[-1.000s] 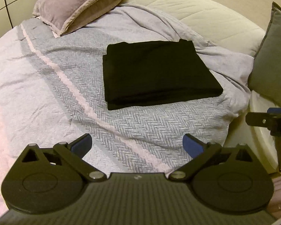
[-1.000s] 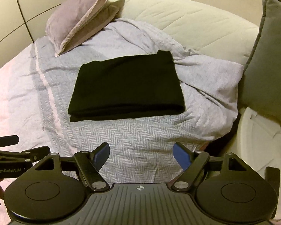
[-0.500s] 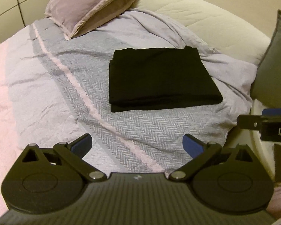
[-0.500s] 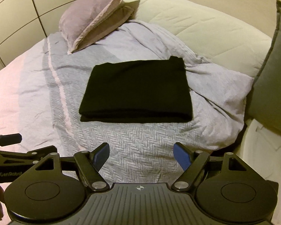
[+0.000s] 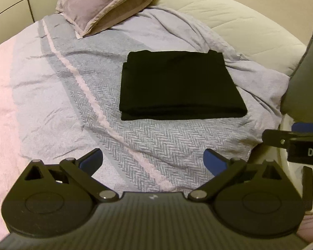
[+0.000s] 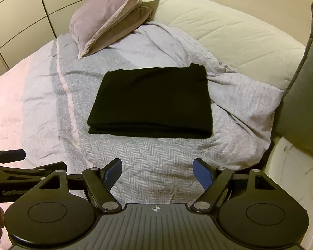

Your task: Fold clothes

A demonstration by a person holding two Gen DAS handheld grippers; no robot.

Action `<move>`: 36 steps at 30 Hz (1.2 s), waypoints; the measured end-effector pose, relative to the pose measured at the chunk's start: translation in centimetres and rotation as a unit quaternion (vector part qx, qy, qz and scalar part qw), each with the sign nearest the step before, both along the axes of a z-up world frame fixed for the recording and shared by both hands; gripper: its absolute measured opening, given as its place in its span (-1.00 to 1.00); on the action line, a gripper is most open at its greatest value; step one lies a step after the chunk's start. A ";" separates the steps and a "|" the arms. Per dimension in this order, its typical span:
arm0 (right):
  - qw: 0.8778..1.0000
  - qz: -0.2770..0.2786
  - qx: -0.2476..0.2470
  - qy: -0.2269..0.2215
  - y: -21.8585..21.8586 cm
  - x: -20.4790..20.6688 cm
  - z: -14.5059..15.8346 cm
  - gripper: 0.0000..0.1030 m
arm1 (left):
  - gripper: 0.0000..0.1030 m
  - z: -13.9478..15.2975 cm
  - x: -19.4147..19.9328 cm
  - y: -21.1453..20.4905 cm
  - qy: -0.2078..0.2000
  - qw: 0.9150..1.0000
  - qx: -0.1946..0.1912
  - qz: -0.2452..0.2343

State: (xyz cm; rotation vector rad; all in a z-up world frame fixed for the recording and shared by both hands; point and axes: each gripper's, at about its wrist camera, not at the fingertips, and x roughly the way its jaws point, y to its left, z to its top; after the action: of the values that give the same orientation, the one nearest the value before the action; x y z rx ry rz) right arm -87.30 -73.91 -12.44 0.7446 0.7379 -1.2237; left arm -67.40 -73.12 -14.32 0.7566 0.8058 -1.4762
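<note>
A black garment (image 6: 150, 102), apparently fully folded, lies squared on the bed's grey blanket (image 6: 156, 162); left tongs (image 5: 153, 162) and right tongs (image 6: 157, 175) hover nearby, spread wide, gripping nothing.

A black garment (image 5: 177, 83), folded into a neat flat rectangle with stacked layers showing along its near edge, lies just right of centre frame, in both views.

A bed (image 6: 235, 33) is carrying a grey herringbone blanket (image 6: 152, 162). A folded black garment (image 6: 152, 102) is lying at its centre, two stacked pillows (image 6: 106, 23) are resting at eleven o'clock, and a grey cushion (image 6: 302, 104) is leaning at three o'clock.
</note>
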 end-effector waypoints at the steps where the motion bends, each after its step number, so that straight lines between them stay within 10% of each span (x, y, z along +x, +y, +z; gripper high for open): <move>1: 1.000 0.001 0.000 -0.001 0.0 -0.1 0.0 0.51 | 0.96 0.0 -0.1 0.0 -0.001 1.000 0.000 0.002; 36: 1.000 0.000 0.005 -0.003 0.4 -1.0 0.2 0.51 | 0.97 0.0 -1.4 0.3 -0.040 0.999 -0.009 -0.004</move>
State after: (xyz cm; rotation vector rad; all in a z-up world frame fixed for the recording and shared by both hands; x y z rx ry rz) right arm -88.35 -73.47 -12.24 0.7568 0.7395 -1.2168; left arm -68.79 -72.83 -14.33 0.8012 0.7298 -1.4501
